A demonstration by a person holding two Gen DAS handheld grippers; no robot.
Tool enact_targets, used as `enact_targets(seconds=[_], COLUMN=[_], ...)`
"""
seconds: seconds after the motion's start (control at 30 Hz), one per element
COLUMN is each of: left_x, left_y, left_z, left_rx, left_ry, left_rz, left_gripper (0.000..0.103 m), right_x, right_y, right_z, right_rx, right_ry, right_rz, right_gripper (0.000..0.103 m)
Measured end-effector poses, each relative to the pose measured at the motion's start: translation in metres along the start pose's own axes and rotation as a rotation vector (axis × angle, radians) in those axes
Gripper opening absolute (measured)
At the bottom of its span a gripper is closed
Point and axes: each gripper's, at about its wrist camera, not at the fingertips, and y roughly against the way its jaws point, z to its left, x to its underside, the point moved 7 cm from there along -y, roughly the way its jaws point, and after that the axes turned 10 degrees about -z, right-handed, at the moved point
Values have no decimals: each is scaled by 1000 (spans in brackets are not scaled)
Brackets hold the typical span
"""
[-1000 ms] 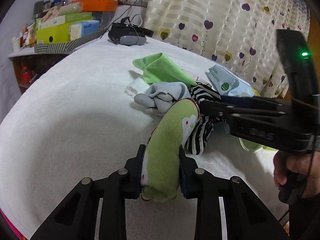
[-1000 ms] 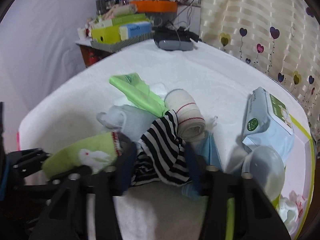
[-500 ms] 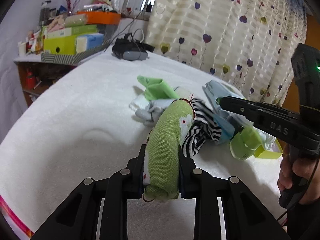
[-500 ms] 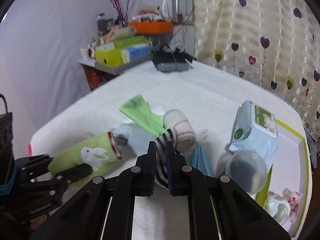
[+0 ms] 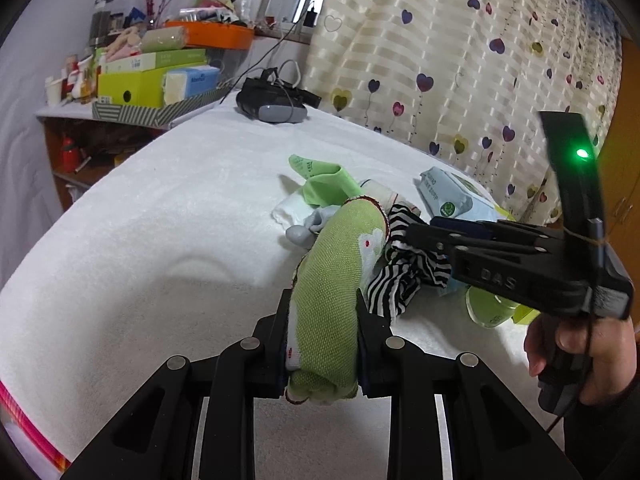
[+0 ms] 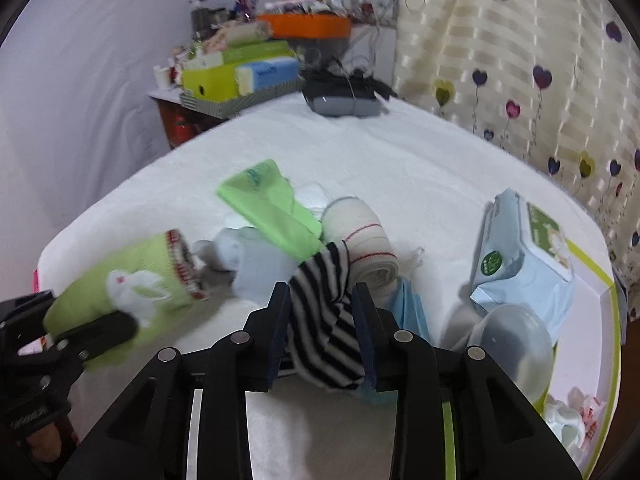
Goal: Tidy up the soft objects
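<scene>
Jaws first: my left gripper is clamped partway closed on the green rabbit sock, pads pressing both flanks, the sock standing up out of the grip and lifted clear of the bed. On my right gripper the jaws are opening right now, with the black-and-white striped sock between them; the cloth fills the gap and hangs there touching both pads.

Now the scene, biggest down. I'm looking at a white bedspread filling most of both views, with a heart-print curtain behind it. Off the far corner there's a cluttered shelf carrying a green box and an orange tray, and a dark headset lies at the bed's far edge.

Mid-bed sits the pile of soft things. A pale blue wipes pack stands to the right, just beside a clear dome lid. A bright green cloth drapes across the heap, touching a rolled beige bandage with red lines. A grey-blue sock bundle lies under the green cloth, and a blue face mask pokes out beside the striped sock. Far right, a lime-edged white tray holds small crumpled bits I can't make out.

A hand wraps the right gripper's handle.
</scene>
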Motion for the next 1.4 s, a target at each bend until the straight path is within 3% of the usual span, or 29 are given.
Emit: enact_targets(seconds=[0.13, 0.17, 0.2, 0.5, 0.87, 1.4], left_x=[0, 0, 0, -6, -24, -26], left_y=[-2, -2, -2, 4, 16, 29], left_z=[2, 2, 2, -3, -39, -104], left_rx=[4, 4, 2, -14, -31, 17], left_ry=[7, 6, 6, 9, -57, -136], left_rz=[3, 3, 2, -30, -78, -94], left_gripper=[24, 24, 24, 24, 24, 24], right_x=[2, 2, 2, -17, -18, 5], right_y=[-13, -14, -13, 35, 112, 181], right_z=[0, 0, 1, -8, -13, -43], right_rx=[-29, -34, -43, -77, -111, -80], right_ry=[-26, -25, -25, -92, -139, -194], right_rz=[37, 38, 37, -114, -275, -371], right_gripper=[33, 24, 7, 7, 7, 7])
